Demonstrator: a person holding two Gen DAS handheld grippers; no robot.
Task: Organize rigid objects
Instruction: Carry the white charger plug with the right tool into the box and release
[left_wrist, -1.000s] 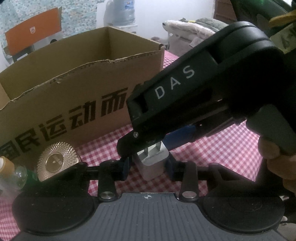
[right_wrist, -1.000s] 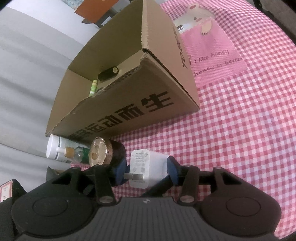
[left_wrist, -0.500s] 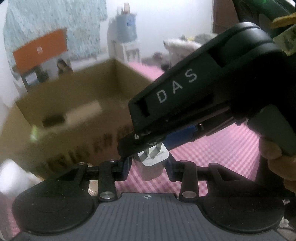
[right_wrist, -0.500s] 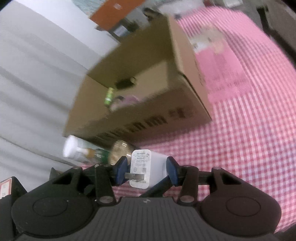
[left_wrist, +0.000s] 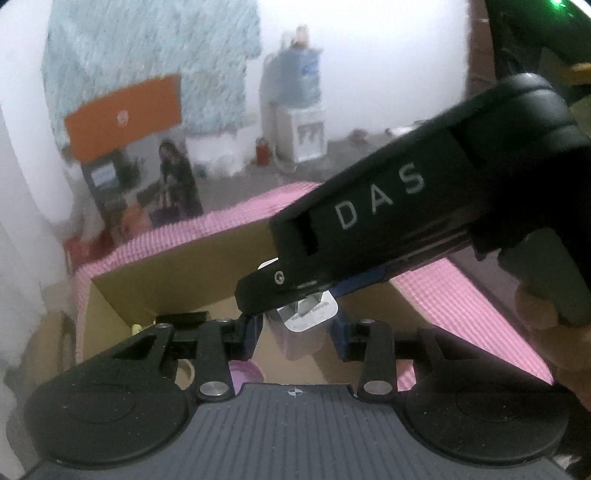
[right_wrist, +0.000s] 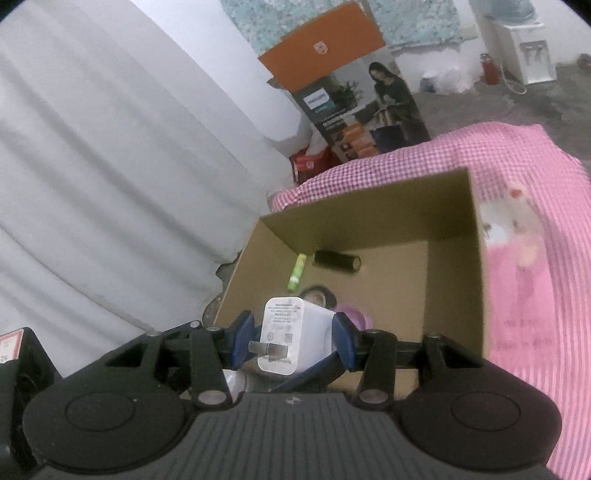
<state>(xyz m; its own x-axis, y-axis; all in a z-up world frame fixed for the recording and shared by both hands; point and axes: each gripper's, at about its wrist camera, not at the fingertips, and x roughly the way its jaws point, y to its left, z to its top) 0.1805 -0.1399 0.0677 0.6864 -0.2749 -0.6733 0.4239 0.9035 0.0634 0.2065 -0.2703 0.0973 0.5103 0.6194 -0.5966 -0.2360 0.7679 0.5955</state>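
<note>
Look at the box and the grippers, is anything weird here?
One thing: both grippers pinch the same small white charger at once. The right gripper holds it sideways, prongs pointing left, and the left gripper grips it too, above the open cardboard box. Nothing looks spilled or broken.

dim indoor light, motion blur, fisheye-warped edges

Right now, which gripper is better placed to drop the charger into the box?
Right. The right gripper clamps the charger squarely over the open box; the left gripper also grips it, but from beneath the right one.
</note>
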